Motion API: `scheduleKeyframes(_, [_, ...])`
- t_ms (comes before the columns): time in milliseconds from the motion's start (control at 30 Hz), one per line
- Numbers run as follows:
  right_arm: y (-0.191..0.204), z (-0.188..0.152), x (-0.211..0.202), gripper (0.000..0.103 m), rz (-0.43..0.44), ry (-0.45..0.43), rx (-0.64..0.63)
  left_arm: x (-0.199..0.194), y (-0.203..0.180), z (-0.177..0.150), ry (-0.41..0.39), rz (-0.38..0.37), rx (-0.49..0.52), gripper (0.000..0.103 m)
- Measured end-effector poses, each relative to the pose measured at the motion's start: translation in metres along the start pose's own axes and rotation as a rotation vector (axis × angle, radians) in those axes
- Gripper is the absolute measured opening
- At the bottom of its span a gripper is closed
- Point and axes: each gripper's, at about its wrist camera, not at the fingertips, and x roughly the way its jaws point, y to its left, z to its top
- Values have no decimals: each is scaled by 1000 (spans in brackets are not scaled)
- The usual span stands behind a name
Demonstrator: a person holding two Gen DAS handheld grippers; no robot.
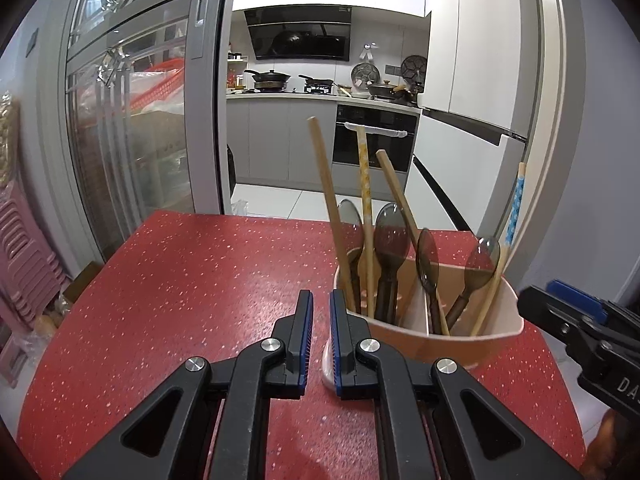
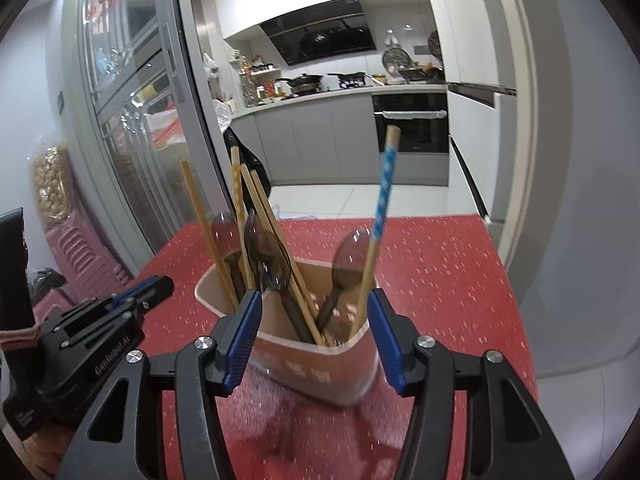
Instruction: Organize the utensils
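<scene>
Left tongs [image 1: 321,300]: pressed nearly together, pinching nothing.
Right tongs [image 2: 314,300]: spread, nothing pinched, flanking the holder.
Utensil holder [image 1: 440,340]: on red tabletop [image 1: 180,280], 3 o'clock of left tongs.
Contents: chopsticks [image 1: 326,184], spoons [image 1: 390,236].

The left claw [image 1: 321,320] is almost shut with nothing in it, just beside the pink holder [image 1: 460,340]. Brown spoons [image 1: 390,240] and chopsticks [image 1: 328,200] stand inside on the red desk [image 1: 180,280].

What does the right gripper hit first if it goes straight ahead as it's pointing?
Likely the near wall of the utensil holder: it sits directly ahead of the open right gripper, seemingly between its fingers already; depth is unclear.
</scene>
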Motion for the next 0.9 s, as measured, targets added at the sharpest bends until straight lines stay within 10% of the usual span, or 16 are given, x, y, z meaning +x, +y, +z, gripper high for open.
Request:
scheduleKeyframes(467, [1,-31,-32,64,-95,45,27,-24,7,-30,41,-25,12,34])
scheduleKeyframes(500, [2,-32,-33,65,-103,47,27,-25,7,-32,46,-31,15,39])
scheduleKeyframes(567, [4,-35,-36,70,-116,49,24,-28,6,-34,53,-24,21,103])
scheduleKeyframes(900, [13,-53,-45,90,-235,27,-3,-62,4,-41,4,-1,48,103])
